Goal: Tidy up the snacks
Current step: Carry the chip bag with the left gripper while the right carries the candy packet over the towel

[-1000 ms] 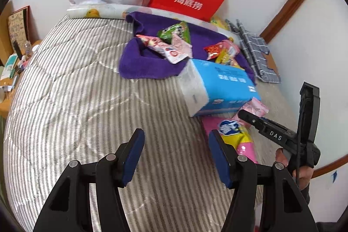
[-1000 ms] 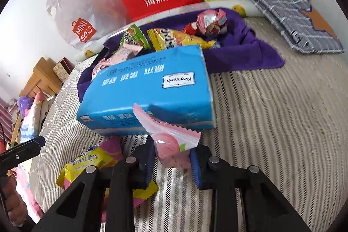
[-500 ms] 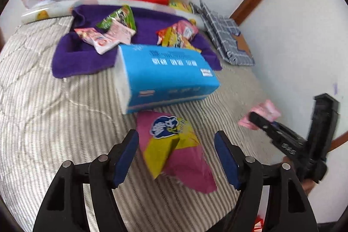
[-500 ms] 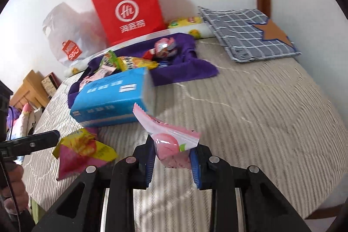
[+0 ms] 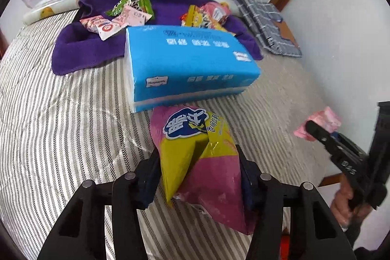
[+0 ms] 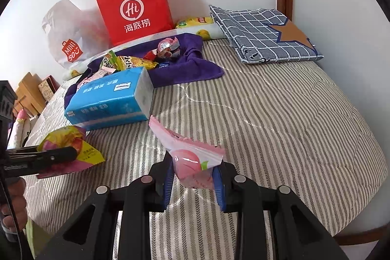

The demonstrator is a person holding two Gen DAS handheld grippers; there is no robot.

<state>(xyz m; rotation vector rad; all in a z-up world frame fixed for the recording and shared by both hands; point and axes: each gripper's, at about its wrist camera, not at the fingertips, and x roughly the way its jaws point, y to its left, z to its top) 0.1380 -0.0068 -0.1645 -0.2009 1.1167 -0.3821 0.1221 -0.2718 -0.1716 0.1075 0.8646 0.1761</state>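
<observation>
2 snack packets were in hand at this moment, 1 per gripper. The left gripper (image 5: 198, 174) had its jaws closing around a pink-and-yellow chip bag (image 5: 195, 155) that lay on the striped bed cover (image 5: 61, 138) just in front of a blue tissue pack (image 5: 190, 65); the pads sat at the bag's sides, though whether they already pressed it I could not tell. The right gripper (image 6: 193, 181) was clamped narrow on a small pink peach-candy packet (image 6: 192, 160), held clear of the cover. The step in hand looked like gathering the strays (the other snacks (image 5: 129, 14) already lay on a purple towel (image 5: 80, 50) behind the tissue pack). Next, the left would need to finish its squeeze without crushing the puffy bag, then both would carry their loads past the tissue pack to the towel. Only the right wrist view showed the red paper bag's (image 6: 134, 9) handles, the wall switch and the wooden furniture at the left edge, plus the left gripper's finger laid against the chip bag from the side. Only the left wrist view showed the chip bag's printed front and the person's hand (image 5: 346, 199) on the right gripper.
</observation>
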